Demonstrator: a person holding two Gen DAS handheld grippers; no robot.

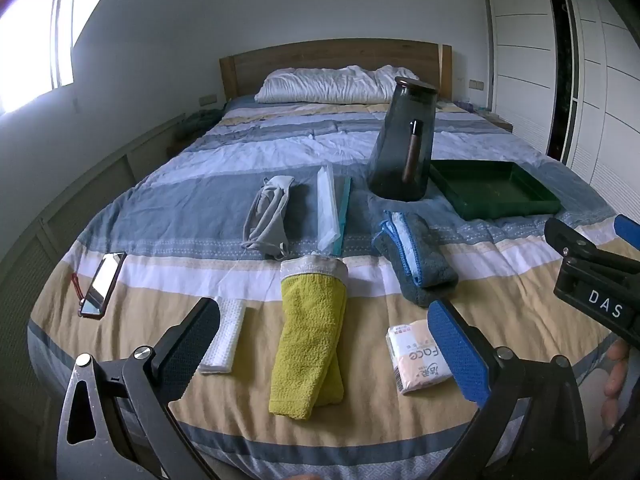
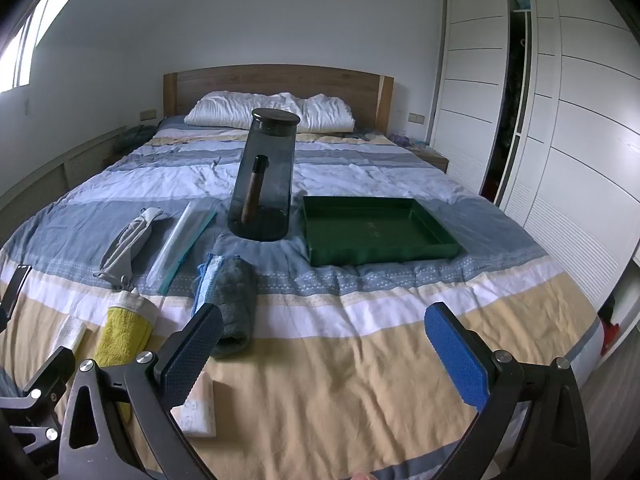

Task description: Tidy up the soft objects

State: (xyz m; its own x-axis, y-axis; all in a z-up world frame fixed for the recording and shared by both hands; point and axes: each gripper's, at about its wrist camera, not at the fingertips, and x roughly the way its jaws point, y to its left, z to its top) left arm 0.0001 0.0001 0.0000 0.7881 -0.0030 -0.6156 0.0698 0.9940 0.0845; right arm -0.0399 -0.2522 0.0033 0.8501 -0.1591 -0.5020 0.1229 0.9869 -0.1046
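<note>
While both tongs hover above the foot of the bed [image 1: 520, 312], neither grips anything: the left tongs [image 1: 324, 344] stand spread wide, with the yellow towel [image 1: 310, 340] lying on the cover in the gap between the pads, untouched as far as the view shows. The right tongs [image 2: 324, 346] are just as wide apart, with only bare striped bedding between them.

The yellow towel lies folded lengthwise near the foot of the bed, its white-trimmed end pointing toward the pillows [image 1: 332, 84]. Left of it sits a small white waffle cloth [image 1: 226, 336], and right of it a pack of tissues [image 1: 418, 354]. Farther up lie a grey bundle of fabric [image 1: 268, 214], a long clear packet with a teal edge [image 1: 334, 210], and a folded grey-and-blue cloth [image 1: 416, 256], each apart from the others. Behind the folded cloth a dark smoky jug [image 2: 264, 178] stands upright with a brown tube inside it, and just beside it, toward the wardrobe [image 2: 560, 100], rests a green tray [image 2: 380, 230]. A phone [image 1: 102, 284] lies near the left edge of the bed. Fingers of a hand [image 1: 614, 372] show at the right edge of the left camera's view.
</note>
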